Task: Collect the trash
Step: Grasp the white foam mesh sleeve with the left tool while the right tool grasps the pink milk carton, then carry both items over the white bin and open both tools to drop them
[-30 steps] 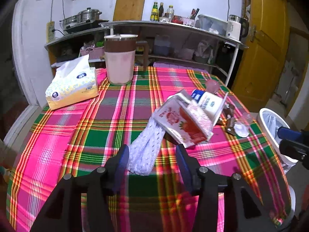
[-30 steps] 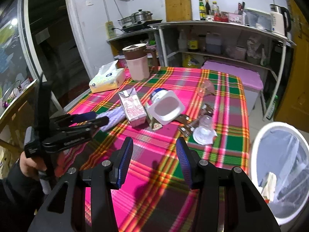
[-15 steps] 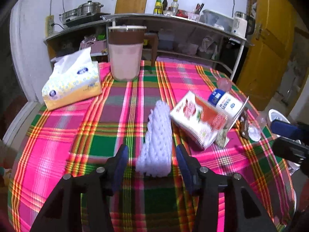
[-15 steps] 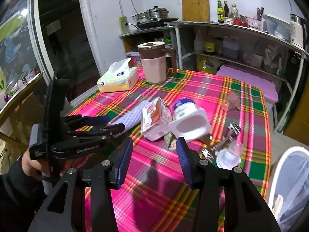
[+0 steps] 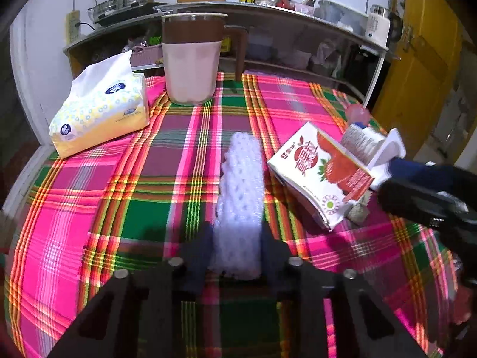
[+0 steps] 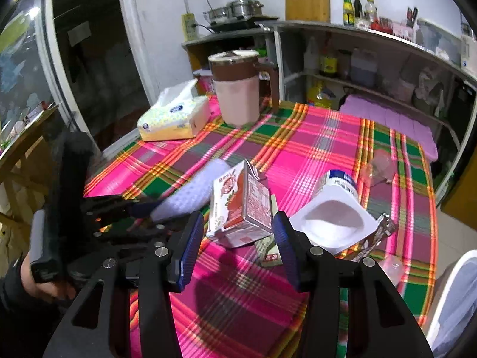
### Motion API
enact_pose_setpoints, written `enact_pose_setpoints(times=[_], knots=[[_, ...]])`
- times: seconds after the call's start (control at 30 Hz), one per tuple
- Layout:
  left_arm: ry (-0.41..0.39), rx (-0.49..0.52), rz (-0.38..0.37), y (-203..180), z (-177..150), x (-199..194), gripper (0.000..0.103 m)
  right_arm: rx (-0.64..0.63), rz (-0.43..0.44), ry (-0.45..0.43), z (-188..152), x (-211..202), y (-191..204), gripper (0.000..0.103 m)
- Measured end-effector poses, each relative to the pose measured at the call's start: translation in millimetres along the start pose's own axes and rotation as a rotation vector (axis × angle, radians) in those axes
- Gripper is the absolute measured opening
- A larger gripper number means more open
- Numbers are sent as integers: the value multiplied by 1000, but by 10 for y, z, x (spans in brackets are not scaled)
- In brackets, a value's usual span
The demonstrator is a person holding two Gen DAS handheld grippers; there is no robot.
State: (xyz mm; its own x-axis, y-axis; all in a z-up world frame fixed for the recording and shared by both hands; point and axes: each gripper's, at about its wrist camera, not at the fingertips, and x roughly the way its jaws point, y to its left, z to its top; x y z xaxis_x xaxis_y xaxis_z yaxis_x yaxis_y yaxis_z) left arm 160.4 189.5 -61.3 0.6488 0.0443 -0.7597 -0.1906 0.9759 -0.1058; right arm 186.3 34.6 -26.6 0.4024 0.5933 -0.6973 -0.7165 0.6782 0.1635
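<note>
Two grippers working over the plaid-clothed surface (image 5: 119,197): left gripper (image 5: 235,247) fingers pressing both sides of the white foam net sleeve (image 5: 241,197), lying mid-surface; right gripper (image 6: 238,238) fingers standing wide, straddling the red-and-white strawberry milk carton (image 6: 238,208) just beside it.

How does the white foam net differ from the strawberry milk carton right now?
The foam net is a soft white mesh tube; the strawberry milk carton is a stiff printed box. The foam net sits between the left hand-held gripper fingers; the carton lies between the open right hand-held gripper fingers. Both lie on the plaid tablecloth.
</note>
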Motion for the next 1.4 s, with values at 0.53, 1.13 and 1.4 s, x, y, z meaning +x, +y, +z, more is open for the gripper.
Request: enact_pose_setpoints(times=[0.53,1.13,1.4], knots=[[-17,-73,-29,234,-121,-119,28,84,34,131,122,558,-90,52],[-55,-87,-19,242,-218,-352,28,32,-7,43,75,228,145,39],[-90,-69,-42,21,-324,-630,27,39,-17,-1,-95,-168,166,39]])
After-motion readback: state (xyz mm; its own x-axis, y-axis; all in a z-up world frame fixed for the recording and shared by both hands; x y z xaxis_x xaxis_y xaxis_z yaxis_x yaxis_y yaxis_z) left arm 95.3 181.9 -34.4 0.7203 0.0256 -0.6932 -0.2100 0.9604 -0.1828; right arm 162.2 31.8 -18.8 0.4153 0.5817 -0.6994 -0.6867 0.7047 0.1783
